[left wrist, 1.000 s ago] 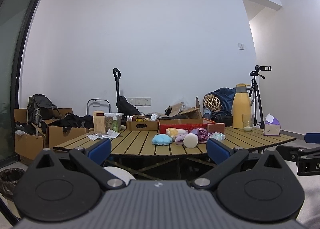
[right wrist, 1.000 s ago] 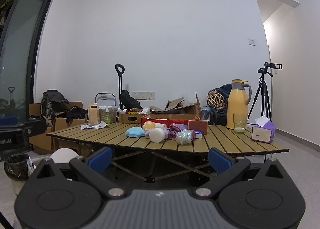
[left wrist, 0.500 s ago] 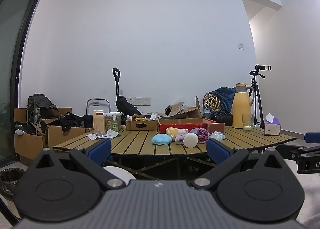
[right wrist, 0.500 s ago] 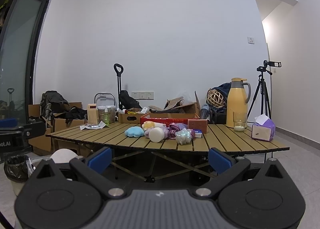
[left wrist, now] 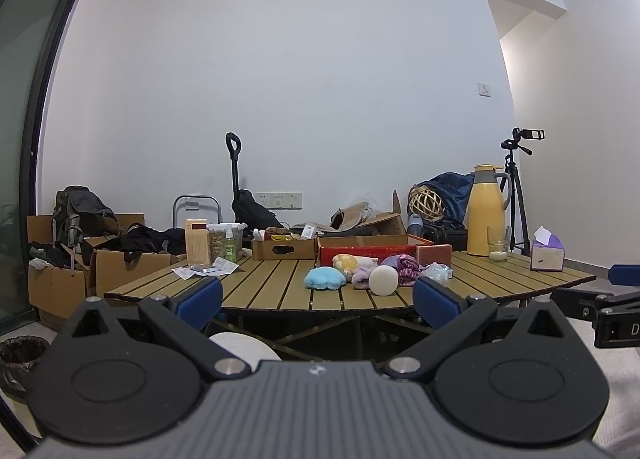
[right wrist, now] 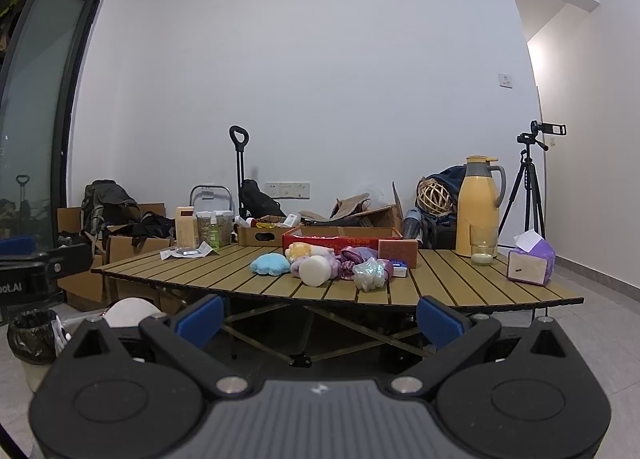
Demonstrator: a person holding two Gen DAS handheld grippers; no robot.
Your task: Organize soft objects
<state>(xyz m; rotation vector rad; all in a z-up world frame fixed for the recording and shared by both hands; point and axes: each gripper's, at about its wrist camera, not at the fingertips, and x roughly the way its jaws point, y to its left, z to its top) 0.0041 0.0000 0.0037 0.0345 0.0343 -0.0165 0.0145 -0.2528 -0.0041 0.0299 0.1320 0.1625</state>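
**Approach stage: both claws empty, short of table**

Left claw (left wrist: 318, 295): spread wide, holding nothing, level with the table (left wrist: 280, 291) edge and well apart from it. View slightly lower than a second ago; table and pile otherwise unshifted.

Soft pile near the table's front middle, untouched: blue plush (right wrist: 270, 263) leftmost, then yellow plush (right wrist: 301, 250), white puff (right wrist: 316, 270), purple cloth (right wrist: 352, 259), shiny wad (right wrist: 370, 273) rightmost. Red box (right wrist: 340, 239) directly behind the pile; judged the likely bin.

Right claw (right wrist: 320, 319): likewise spread wide, empty, well short of the edge. Table a little nearer and lower in view than a second ago: slow advance.

No sorting begun. Next need: close in above the pile, nearest piece first.
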